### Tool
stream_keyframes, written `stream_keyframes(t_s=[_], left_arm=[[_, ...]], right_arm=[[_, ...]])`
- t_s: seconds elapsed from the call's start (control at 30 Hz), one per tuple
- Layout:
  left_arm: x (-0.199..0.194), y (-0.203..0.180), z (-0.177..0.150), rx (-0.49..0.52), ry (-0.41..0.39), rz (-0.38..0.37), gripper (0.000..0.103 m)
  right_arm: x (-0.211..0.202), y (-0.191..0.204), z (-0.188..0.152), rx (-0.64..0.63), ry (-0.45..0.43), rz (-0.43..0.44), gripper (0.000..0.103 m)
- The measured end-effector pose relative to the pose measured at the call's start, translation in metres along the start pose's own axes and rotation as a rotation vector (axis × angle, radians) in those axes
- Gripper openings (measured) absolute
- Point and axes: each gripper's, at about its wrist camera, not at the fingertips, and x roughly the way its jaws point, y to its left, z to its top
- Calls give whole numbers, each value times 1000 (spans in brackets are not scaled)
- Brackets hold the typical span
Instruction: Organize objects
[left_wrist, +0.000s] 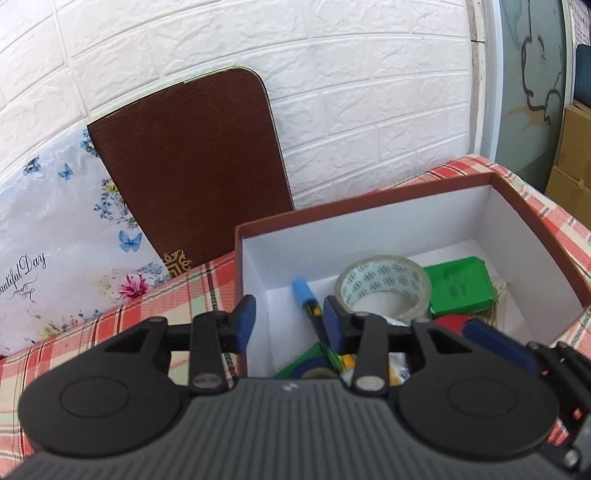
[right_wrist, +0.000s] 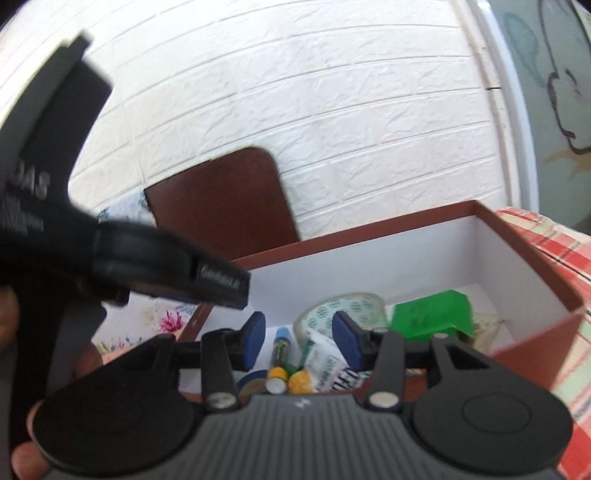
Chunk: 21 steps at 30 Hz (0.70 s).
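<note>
The left tongs (left_wrist: 289, 317) hang with jaws apart and nothing between the blue pads (left_wrist: 245, 317), poised over the left wall of a red-brown box (left_wrist: 406, 192) with a white interior. In that view the box sits at about 3 o'clock from the tongs, on a worktop (left_wrist: 122, 325) covered in red-and-green plaid cloth. Inside lie a roll of clear tape (left_wrist: 384, 284) near the middle, a green packet (left_wrist: 460, 284) touching it at its 3 o'clock side, and a blue-capped marker (left_wrist: 306, 295) at its 9 o'clock side, slanting toward the near wall.

The right tongs (right_wrist: 301, 339) are likewise spread wide and empty, hovering above the near edge of the box (right_wrist: 528, 258). Between their pads, the right wrist view shows the marker (right_wrist: 282, 343), a yellow-ended battery (right_wrist: 277, 380) just beside it, a printed white packet (right_wrist: 325, 358), the tape (right_wrist: 343, 310) and the green packet (right_wrist: 432, 314) toward 1 o'clock.

A brown board (left_wrist: 192, 166) leans on the white brick wall (left_wrist: 332, 74) at 12 o'clock, beside a floral sheet (left_wrist: 55, 229).
</note>
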Motion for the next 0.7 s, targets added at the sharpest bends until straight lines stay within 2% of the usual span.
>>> stream_keyframes(t_s=[0.13, 0.27, 0.33, 0.47, 0.6, 0.63, 0.67, 0.7], left_arm=[[-15, -7, -11, 7, 9, -6, 47], [-36, -12, -25, 17, 5, -20, 49], [-48, -13, -32, 15, 1, -31, 54], [-71, -16, -46, 21, -15, -46, 56], [-92, -13, -61, 13, -31, -47, 72], [-97, -12, -65, 12, -37, -39, 78], [-102, -10, -69, 9, -44, -32, 80], [-108, -8, -72, 6, -53, -25, 84]], right_arm=[[-10, -14, 6, 52, 13, -32, 44], [-46, -24, 3, 56, -1, -52, 45], [-68, -24, 1, 54, -5, -55, 49], [-102, -15, 3, 31, -33, -60, 57], [-119, -9, 6, 20, -43, -59, 59], [-124, -8, 5, 22, -43, -56, 62], [-126, -6, 4, 22, -43, -56, 65], [-129, -5, 4, 22, -44, -53, 73]])
